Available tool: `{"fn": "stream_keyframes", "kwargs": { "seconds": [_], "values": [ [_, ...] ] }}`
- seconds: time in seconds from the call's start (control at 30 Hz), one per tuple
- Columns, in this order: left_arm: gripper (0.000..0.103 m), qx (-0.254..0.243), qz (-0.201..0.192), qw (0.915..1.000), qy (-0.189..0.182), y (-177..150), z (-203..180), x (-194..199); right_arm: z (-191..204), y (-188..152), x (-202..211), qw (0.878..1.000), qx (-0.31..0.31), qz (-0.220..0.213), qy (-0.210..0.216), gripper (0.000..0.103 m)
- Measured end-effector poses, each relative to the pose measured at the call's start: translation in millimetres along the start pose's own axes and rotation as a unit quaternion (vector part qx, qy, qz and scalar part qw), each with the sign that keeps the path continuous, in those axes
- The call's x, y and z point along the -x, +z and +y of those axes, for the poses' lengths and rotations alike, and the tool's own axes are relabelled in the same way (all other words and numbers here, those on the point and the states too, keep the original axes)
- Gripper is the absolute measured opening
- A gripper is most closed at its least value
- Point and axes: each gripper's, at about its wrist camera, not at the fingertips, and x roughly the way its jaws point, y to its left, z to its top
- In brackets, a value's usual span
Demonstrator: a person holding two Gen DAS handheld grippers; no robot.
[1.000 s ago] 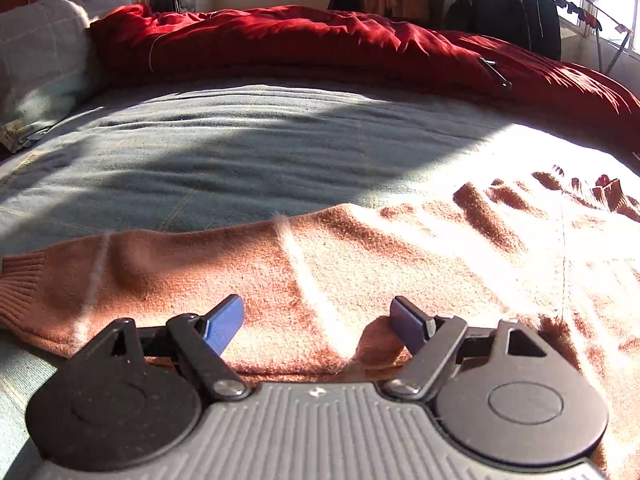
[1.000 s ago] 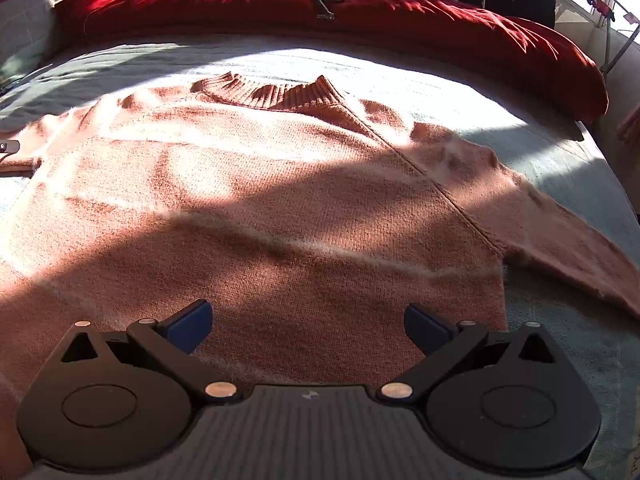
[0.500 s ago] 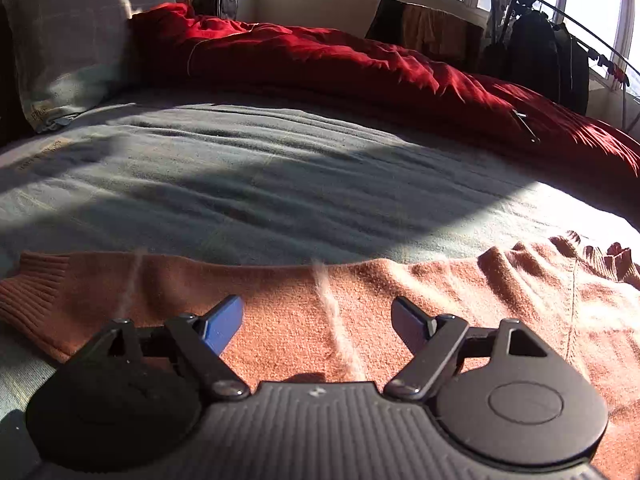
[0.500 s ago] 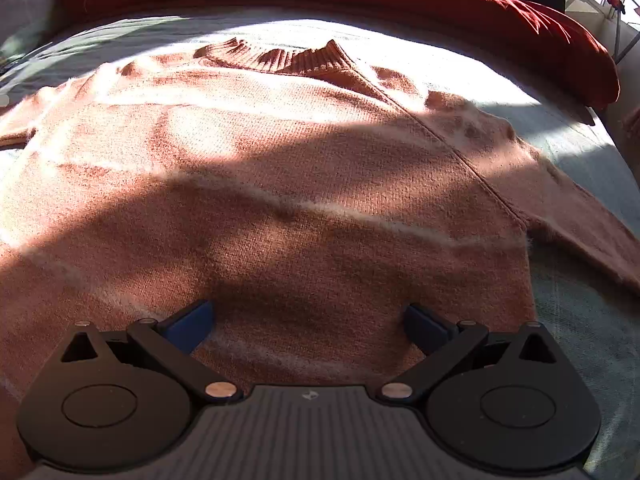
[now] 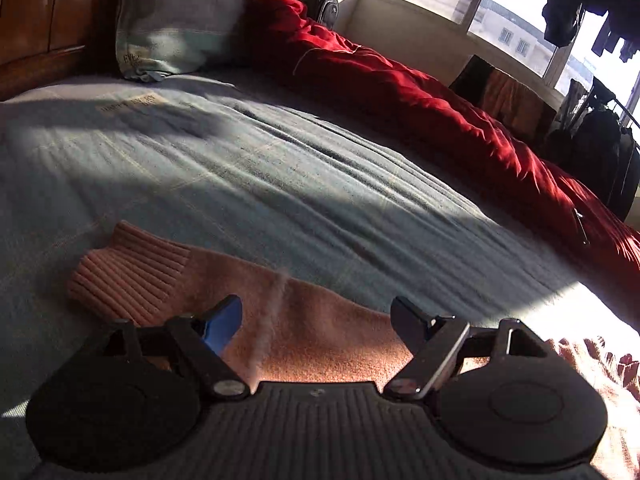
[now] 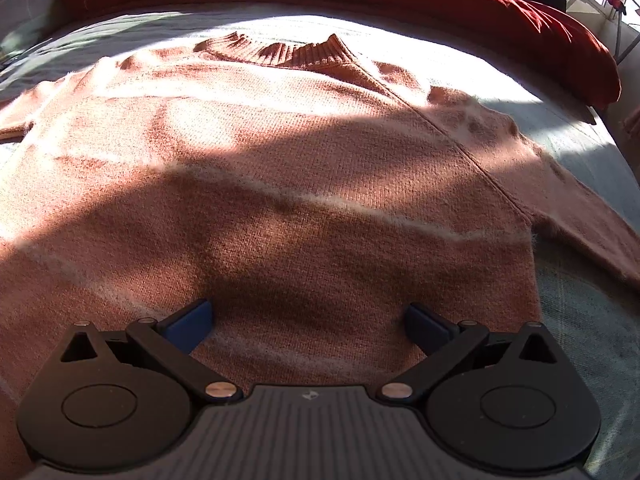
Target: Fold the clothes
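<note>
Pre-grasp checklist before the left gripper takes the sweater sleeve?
1. Left gripper jaws open, nothing between the pads: ok.
2. Right gripper jaws open, nothing held, over the body of the salmon-pink knit sweater: ok.
3. Ribbed cuff of the sweater sleeve in the left wrist view, off to the left of the left gripper's jaws: not ok if the cuff is the grasp point.
4. Sleeve flat on the grey-blue bedspread, no twist: ok.
5. Sweater body spread flat, ribbed collar at the far side: ok.
6. Crumpled red duvet apart from the sweater: ok.
</note>
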Motion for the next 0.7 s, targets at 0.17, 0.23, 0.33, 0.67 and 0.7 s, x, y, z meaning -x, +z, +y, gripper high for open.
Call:
{"fn": "stream_keyframes", "kwargs": {
  "seconds": [0.17,0.23,0.33,0.67,0.7],
  "values": [
    [0.082,0.043,0.009,0.9987,0.025,6,24,-11,0,0,0,1.000,0.001,0.000,-0.002,0.103],
    [0.082,0.037,0.004,0.9971,0.067,10,32,-6,0,-1,1,1.000,0.000,-0.003,0.000,0.103],
    [0.082,0.036,0.004,0.9939,0.104,18,35,2,0,-1,1,1.000,-0.001,-0.006,0.001,0.103],
    [0.082,-0.045,0.031,0.9959,0.073,-6,0,3,-1,0,0,1.000,0.003,-0.002,0.003,0.103],
    [0.082,-0.043,0.035,0.9944,0.090,-8,2,0,-1,0,0,1.000,0.003,-0.002,0.002,0.103]
  ]
}}
